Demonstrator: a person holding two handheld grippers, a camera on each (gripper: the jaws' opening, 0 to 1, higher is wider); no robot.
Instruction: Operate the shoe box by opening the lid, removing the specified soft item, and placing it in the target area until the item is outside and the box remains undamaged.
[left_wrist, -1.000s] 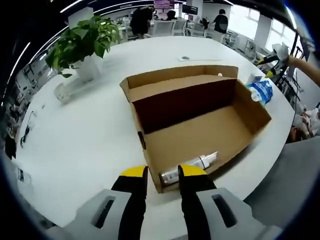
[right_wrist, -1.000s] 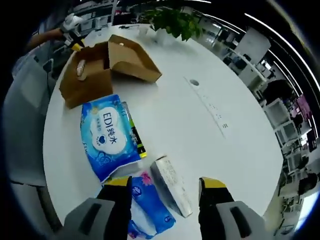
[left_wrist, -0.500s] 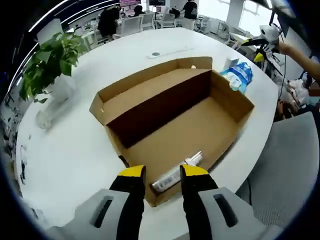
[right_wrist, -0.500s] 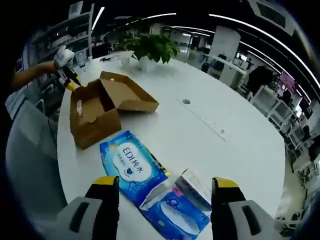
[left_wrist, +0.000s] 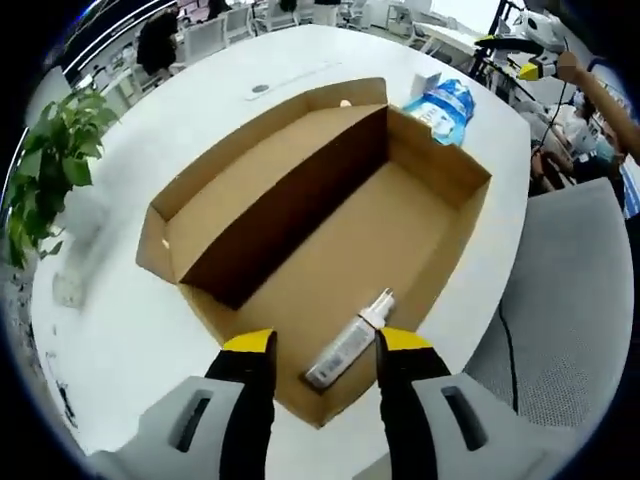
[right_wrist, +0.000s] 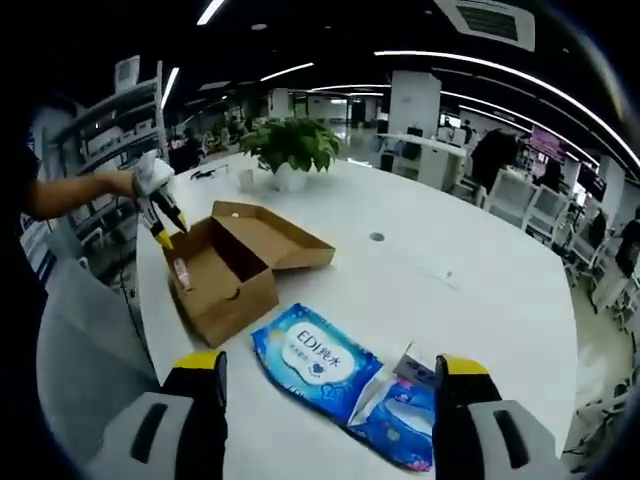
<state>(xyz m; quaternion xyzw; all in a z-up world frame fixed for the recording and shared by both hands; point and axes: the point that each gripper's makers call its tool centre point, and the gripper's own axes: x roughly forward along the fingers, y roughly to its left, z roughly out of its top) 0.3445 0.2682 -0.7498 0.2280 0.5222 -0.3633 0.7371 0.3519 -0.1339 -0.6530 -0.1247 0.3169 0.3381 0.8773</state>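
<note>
Your left gripper (left_wrist: 318, 345) hangs above the near end of the open shoe box (left_wrist: 300, 225), jaws parted and holding nothing, lined up either side of the small spray bottle (left_wrist: 350, 340) lying on the box floor by the near wall — a placement that looks like a set-up for reaching down into the box. The lid (left_wrist: 255, 165) is folded back flat on the left side, so the opening is fully exposed and nothing needs prying. Your right gripper (right_wrist: 327, 372) has its jaws spread wide and empty, held well above the white table (right_wrist: 480, 280), looking down on the blue wet-wipe pack (right_wrist: 315, 358) and, just right of it, a smaller blue tissue pack (right_wrist: 405, 425) with a little white box (right_wrist: 420, 362) beside it. In the left gripper view those packs sit just past the far end of the box. Judging by that, the soft item is already outside in what seems the target area, with the box looking undamaged — your right gripper standing off fits a finished release. A potted plant (right_wrist: 290, 150) stands at the far side.
</note>
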